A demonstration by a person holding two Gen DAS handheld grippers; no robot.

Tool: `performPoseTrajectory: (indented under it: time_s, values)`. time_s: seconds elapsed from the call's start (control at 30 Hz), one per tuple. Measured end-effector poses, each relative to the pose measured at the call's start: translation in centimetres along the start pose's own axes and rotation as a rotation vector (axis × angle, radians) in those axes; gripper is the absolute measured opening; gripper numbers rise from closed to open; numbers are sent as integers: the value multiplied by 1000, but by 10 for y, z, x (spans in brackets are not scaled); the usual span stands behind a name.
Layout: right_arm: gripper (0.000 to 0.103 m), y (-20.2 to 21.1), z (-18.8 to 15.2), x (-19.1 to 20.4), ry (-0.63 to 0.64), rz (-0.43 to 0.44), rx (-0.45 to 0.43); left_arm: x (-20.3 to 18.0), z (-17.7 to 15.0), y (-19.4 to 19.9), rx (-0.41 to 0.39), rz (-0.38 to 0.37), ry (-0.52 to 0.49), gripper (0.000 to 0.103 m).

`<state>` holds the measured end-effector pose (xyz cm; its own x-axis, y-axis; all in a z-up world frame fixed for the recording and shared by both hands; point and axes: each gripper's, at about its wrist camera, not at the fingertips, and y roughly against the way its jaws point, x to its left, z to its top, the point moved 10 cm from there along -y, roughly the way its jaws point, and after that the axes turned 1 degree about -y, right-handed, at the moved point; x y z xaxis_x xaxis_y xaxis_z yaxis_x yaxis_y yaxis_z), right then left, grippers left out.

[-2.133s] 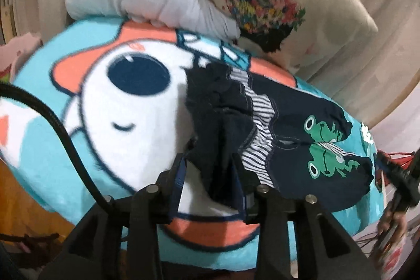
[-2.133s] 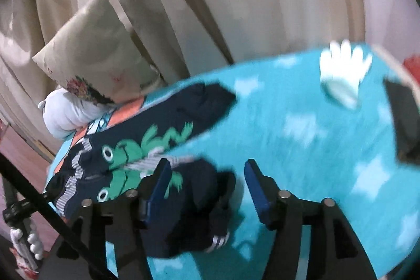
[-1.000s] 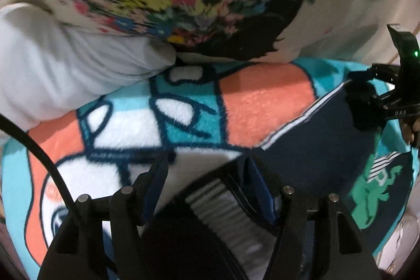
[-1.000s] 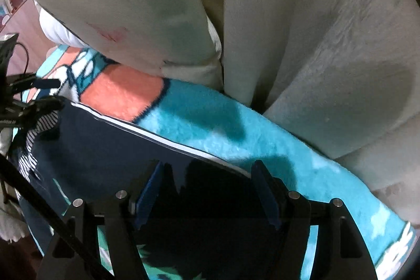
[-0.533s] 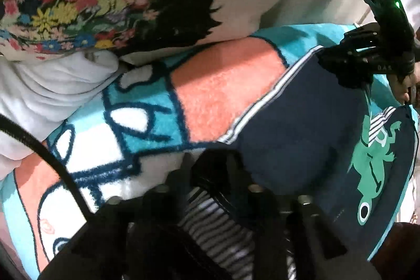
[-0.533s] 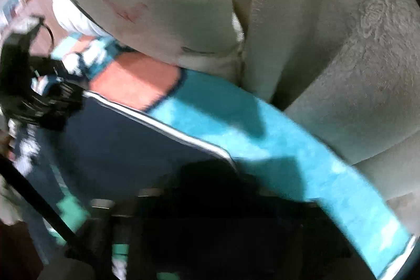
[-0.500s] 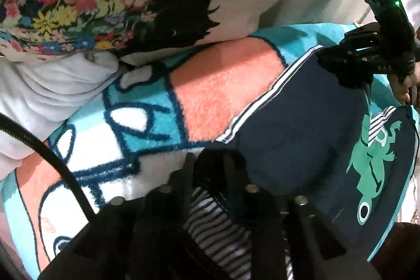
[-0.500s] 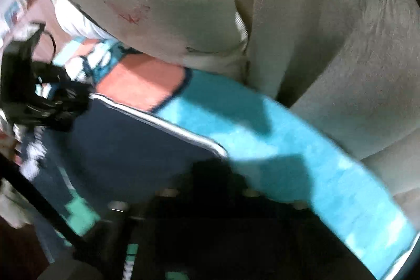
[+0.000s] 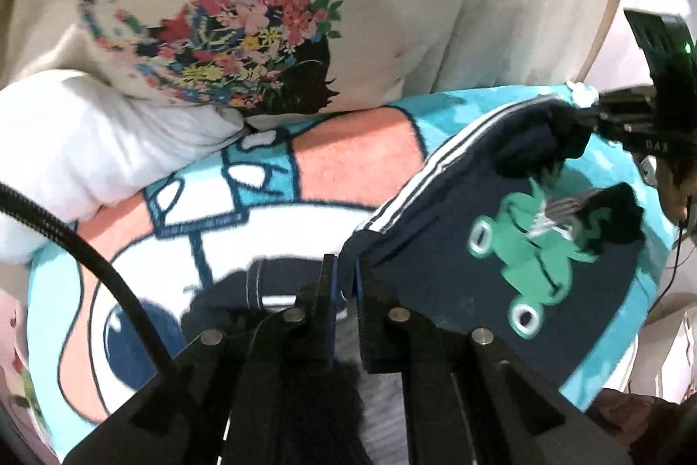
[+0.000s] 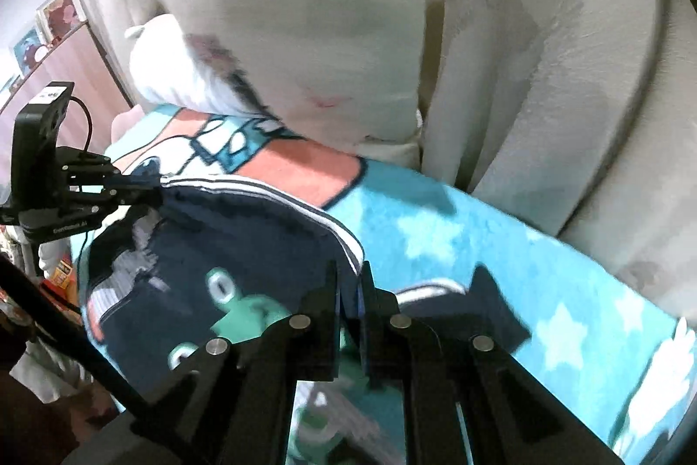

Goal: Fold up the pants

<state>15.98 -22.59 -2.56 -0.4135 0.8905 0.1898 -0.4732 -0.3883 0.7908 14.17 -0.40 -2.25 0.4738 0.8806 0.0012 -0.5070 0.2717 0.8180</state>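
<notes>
My left gripper and right gripper each pinch the navy frog-print pants over the turquoise cartoon fleece blanket; my grippers hide the gripped edges.

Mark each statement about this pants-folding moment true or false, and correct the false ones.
1. The left gripper is shut on the pants. True.
2. The right gripper hangs open above the pants. False: it is shut on the white-striped edge of the pants.
3. The pants carry a green frog print. True.
4. The pants lie on a plain grey sheet. False: they lie on a turquoise cartoon blanket.
5. A cushion with a flower print stands behind the blanket. True.
</notes>
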Motion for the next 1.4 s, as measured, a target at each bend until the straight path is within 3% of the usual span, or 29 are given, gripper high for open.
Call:
performPoseTrajectory:
  time_s: [0.13,0.33,0.53,0.6,0.73,0.9,0.97,1.03,1.1,1.13,1.17,1.2,1.23,1.3,1.4]
  values:
    - [7,13,-31,31,-6,4,-18,-12,-29,21,-27,-47,58,5]
    - [7,26,-91,53,-70,26,-16,-35,-77,14,-18,-86,140,5]
    - [8,19,-144,63,-149,40,4,-26,-94,16,-33,-142,274,7]
    - [8,20,-151,60,-169,25,1,-17,-89,16,-50,-157,342,12]
    - [10,32,-154,57,-210,-2,-34,-10,-71,9,-65,-204,436,41]
    - [28,43,-149,61,-198,-45,-64,-7,-43,-21,-19,-198,531,70]
    - [30,47,-149,62,-195,-52,-73,-6,-36,-33,7,-199,570,78]
    - [30,50,-150,63,-205,-53,-86,-1,-34,-49,49,-164,608,78]
    - [37,55,-149,58,-224,-66,-106,0,-34,-59,73,-129,618,67]
    - [41,58,-148,55,-234,-74,-120,1,-35,-61,78,-101,607,46]
    - [52,61,-144,51,-244,-85,-139,1,-36,-61,82,-77,594,26]
    - [63,63,-140,48,-252,-99,-157,0,-37,-60,76,-87,596,19]
    - [67,66,-135,44,-263,-114,-179,-1,-38,-58,64,-117,610,13]
    - [74,68,-121,39,-281,-124,-223,1,-42,-51,40,-121,626,11]
    - [74,58,-103,36,-264,-165,-242,1,-46,-34,-1,-112,627,10]
